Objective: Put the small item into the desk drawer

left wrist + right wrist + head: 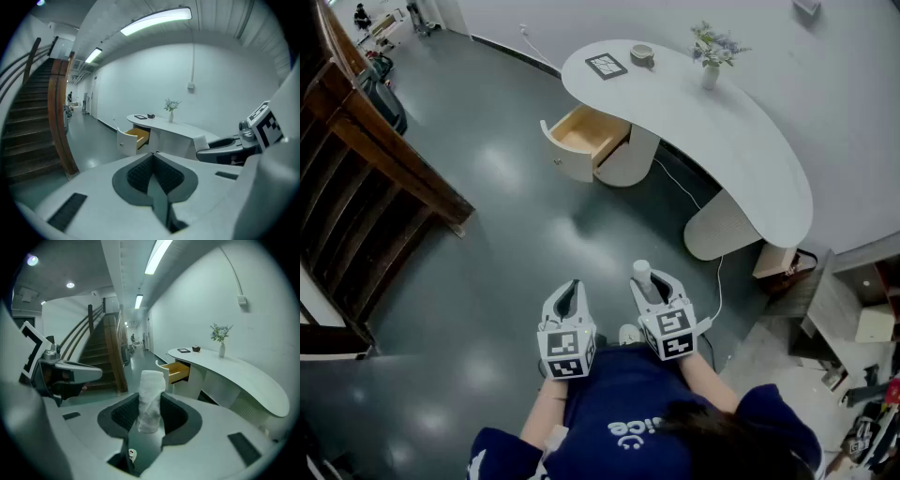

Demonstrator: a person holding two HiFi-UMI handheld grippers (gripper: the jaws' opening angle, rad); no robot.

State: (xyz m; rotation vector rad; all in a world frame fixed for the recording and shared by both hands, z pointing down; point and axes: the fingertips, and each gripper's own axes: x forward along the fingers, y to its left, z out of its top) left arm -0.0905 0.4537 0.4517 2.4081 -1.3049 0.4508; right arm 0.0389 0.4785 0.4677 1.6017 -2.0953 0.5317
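the right gripper (149, 405) is clenched on the small item (151, 392), a white wrapped roll that stands upright between its 2 pads, with its top poking above them; its lower end is hidden between the pads, and the wrapping keeps what it is from showing. the left gripper (153, 158) is shut with its 2 pads pressed together and holds nothing. both are held side by side just in front of the person's chest, well apart from the desk (741, 150), with a stretch of glossy grey floor (516, 234) lying between. the drawer (583, 137) stands pulled out at the desk's near end, its wood-coloured inside open to view from above, though its far corner sits under the desk top. a thin white cable (686, 190) trails over the floor from under the desk toward the person's right side. on the desk top stand a dark flat frame (607, 66), a small round cup (642, 54) and a vase with flowers (712, 58). a dark wooden staircase (366, 178) fills the left side. at the right edge, shelves with clutter (862, 375) are cut off by the frame. a figure far down the corridor is too small to make out.
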